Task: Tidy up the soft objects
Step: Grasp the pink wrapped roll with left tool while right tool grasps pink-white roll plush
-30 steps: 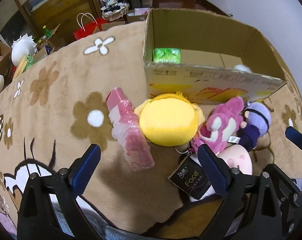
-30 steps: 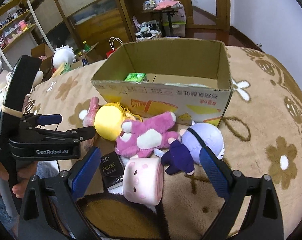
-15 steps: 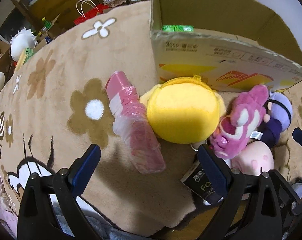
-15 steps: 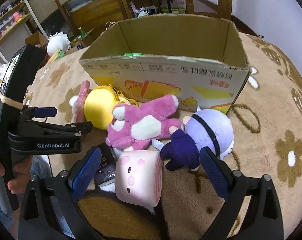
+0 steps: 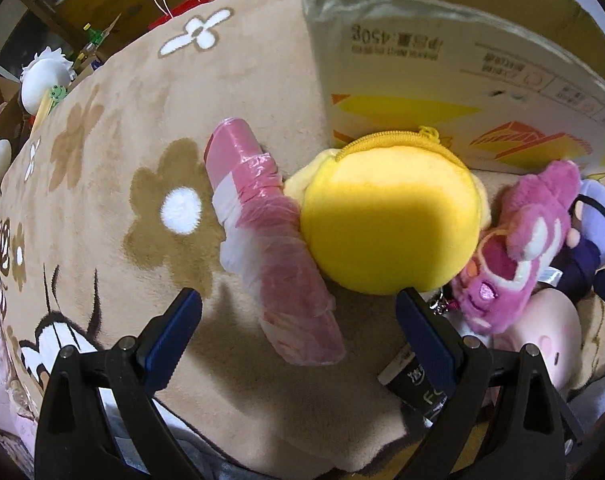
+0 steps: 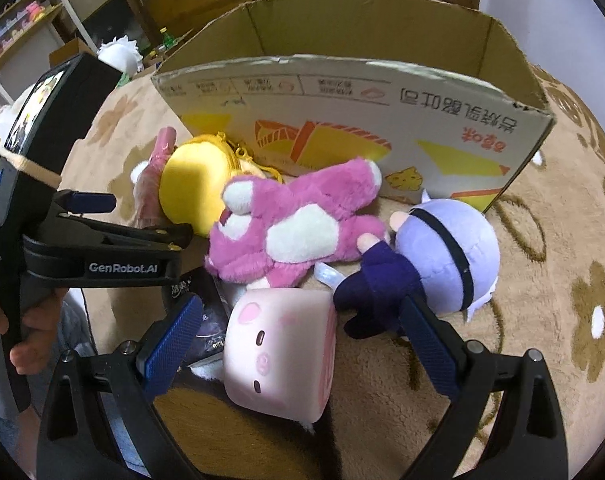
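Observation:
Soft things lie on a tan flowered blanket (image 5: 102, 184) in front of a cardboard box (image 6: 342, 92). A pink plastic-wrapped roll (image 5: 270, 240) touches a round yellow plush pouch (image 5: 386, 224). Right of them lie a magenta plush bear (image 6: 294, 228), a purple doll (image 6: 446, 252) and a pink pig cube (image 6: 282, 348). My left gripper (image 5: 298, 336) is open, its fingers either side of the roll's near end. My right gripper (image 6: 302, 336) is open around the pig cube. The left gripper also shows in the right wrist view (image 6: 134, 220).
A black tagged packet (image 5: 418, 380) lies under the toys near the blanket's front edge. The box front (image 5: 462, 92) rises just behind the yellow pouch. Bags, a white plush (image 5: 46, 80) and shelves stand beyond the blanket at the far left.
Both grippers have come down and forward toward the toys. The roll and pouch now fill the left view; the pig cube now sits between the right fingers. The toys have not moved.

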Demonstrator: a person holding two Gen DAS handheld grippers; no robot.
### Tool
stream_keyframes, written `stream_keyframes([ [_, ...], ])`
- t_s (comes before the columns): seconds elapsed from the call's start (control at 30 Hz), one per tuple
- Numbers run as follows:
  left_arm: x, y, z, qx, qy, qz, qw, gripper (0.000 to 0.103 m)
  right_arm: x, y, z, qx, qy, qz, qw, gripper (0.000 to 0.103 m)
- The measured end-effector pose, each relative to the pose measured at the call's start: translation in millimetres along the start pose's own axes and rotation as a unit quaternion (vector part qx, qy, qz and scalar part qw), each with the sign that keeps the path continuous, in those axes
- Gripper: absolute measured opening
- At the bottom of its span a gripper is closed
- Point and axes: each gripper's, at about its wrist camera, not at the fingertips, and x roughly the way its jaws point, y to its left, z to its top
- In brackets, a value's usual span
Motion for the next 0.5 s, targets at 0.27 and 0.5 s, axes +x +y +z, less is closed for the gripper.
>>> stream_keyframes([
  [0.27, 10, -9, -2, 0.019, 0.002, 0.022, 0.9996, 0.081, 12, 9, -2, -0.013, 0.019, -0.025, 0.999, 0.103],
  [0.5, 9, -11, -6, 0.020, -0.006, 0.009, 0.9997, 0.058, 20, 13, -9, -0.020, 0.037, -0.037, 0.998, 0.097],
])
